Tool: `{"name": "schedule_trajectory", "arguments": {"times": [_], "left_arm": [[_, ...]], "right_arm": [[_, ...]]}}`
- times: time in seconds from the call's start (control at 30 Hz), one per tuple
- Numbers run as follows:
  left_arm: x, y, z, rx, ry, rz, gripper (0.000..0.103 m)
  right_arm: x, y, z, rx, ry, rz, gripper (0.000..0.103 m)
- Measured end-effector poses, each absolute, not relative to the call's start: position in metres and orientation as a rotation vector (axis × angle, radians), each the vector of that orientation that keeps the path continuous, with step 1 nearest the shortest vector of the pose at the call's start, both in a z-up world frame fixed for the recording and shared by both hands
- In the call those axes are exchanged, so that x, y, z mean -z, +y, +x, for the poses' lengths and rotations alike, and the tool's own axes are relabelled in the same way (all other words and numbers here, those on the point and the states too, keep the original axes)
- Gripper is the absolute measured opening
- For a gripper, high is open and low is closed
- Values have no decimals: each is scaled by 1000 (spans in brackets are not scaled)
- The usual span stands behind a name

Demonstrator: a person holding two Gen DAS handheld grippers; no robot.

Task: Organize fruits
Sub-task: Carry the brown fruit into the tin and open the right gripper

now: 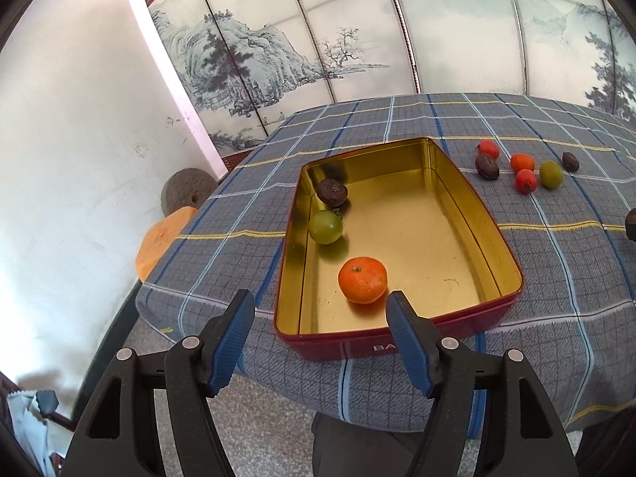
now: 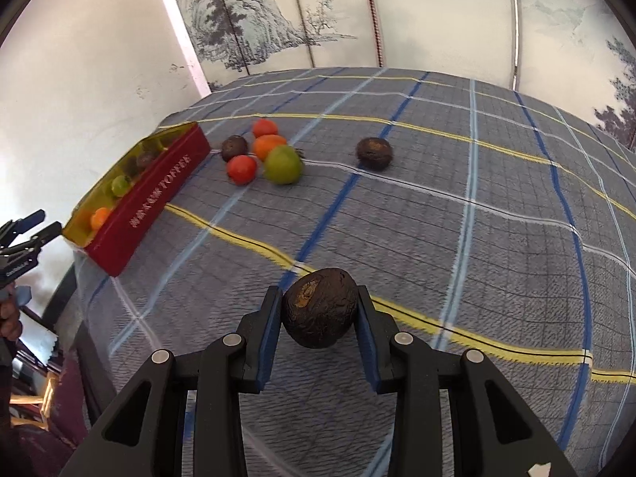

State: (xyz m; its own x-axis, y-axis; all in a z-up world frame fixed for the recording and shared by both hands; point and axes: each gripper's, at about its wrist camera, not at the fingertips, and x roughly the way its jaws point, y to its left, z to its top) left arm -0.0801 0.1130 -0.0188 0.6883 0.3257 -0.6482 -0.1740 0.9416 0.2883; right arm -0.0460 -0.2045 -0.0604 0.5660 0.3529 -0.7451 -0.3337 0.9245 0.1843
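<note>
A red tin with a gold inside [image 1: 457, 214] sits on the checked tablecloth. It holds an orange mandarin [image 1: 362, 280], a green fruit [image 1: 325, 227] and a dark wrinkled fruit [image 1: 332, 192]. My left gripper [image 1: 320, 318] is open and empty, just before the tin's near edge. My right gripper [image 2: 320, 314] is shut on a dark wrinkled fruit [image 2: 320, 312], held above the cloth. The tin [image 2: 155, 198] lies to its far left. Loose fruits lie past it: red ones [image 2: 241, 169], an orange one [image 2: 268, 146], a green one [image 2: 283, 164] and dark ones [image 2: 374, 153].
The tablecloth [image 1: 556, 262] ends close in front of my left gripper, with floor below. A painted folding screen [image 1: 357, 39] stands behind the table. A white wall [image 1: 79, 119] is on the left, with a stone disc [image 1: 187, 196] and an orange stool [image 1: 159, 246] beside the table.
</note>
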Motion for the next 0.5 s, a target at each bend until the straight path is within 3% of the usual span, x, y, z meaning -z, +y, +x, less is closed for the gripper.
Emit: {"name": "schedule_trajectory", "arguments": {"times": [0.5], "left_arm": [[20,129,-98,-270,759,148,71]], "right_arm": [[1,-94,-58,-629,791,-91,33]]}}
